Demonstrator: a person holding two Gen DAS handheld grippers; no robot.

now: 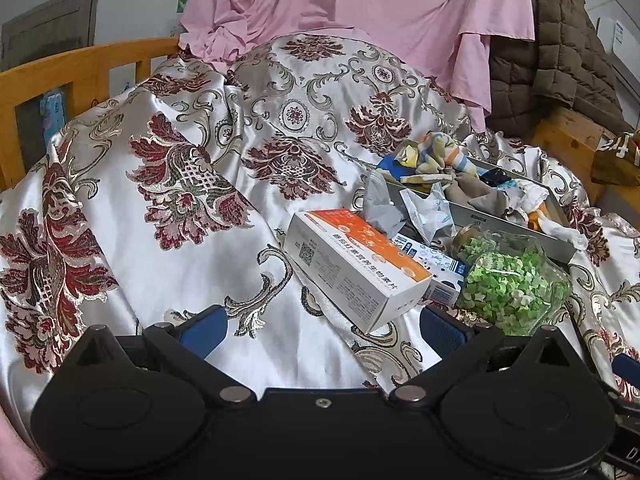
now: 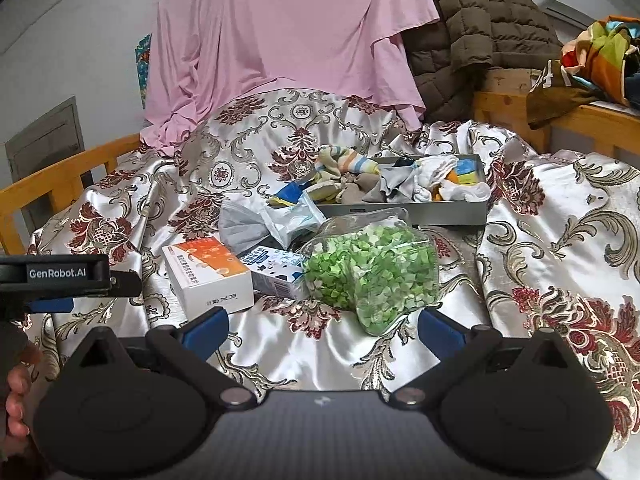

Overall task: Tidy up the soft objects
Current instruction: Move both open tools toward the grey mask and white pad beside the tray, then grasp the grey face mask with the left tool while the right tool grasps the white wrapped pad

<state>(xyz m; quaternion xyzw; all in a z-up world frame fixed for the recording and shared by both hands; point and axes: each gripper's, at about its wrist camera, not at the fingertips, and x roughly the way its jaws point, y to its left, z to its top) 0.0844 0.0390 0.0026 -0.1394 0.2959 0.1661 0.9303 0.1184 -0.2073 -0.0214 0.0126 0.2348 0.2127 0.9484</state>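
Note:
A grey tray (image 2: 448,213) (image 1: 516,227) on the floral satin cloth holds several socks and small cloths; a striped sock (image 2: 348,162) (image 1: 436,152) hangs over its left end. A grey face mask (image 2: 244,226) (image 1: 378,204) and a plastic-wrapped mask (image 2: 294,218) (image 1: 428,210) lie just left of the tray. My left gripper (image 1: 322,326) is open and empty, low over the cloth, short of the orange-white box (image 1: 356,266). My right gripper (image 2: 322,328) is open and empty, just in front of the jar of green paper stars (image 2: 372,272) (image 1: 512,280).
The orange-white box (image 2: 208,274) and a blue-white carton (image 2: 276,270) (image 1: 436,266) lie beside the jar. A pink sheet (image 2: 280,40) and a brown quilted jacket (image 2: 472,28) hang behind. Wooden rails (image 1: 60,76) (image 2: 560,120) stand at both sides. The left gripper shows at the right wrist view's left edge (image 2: 68,274).

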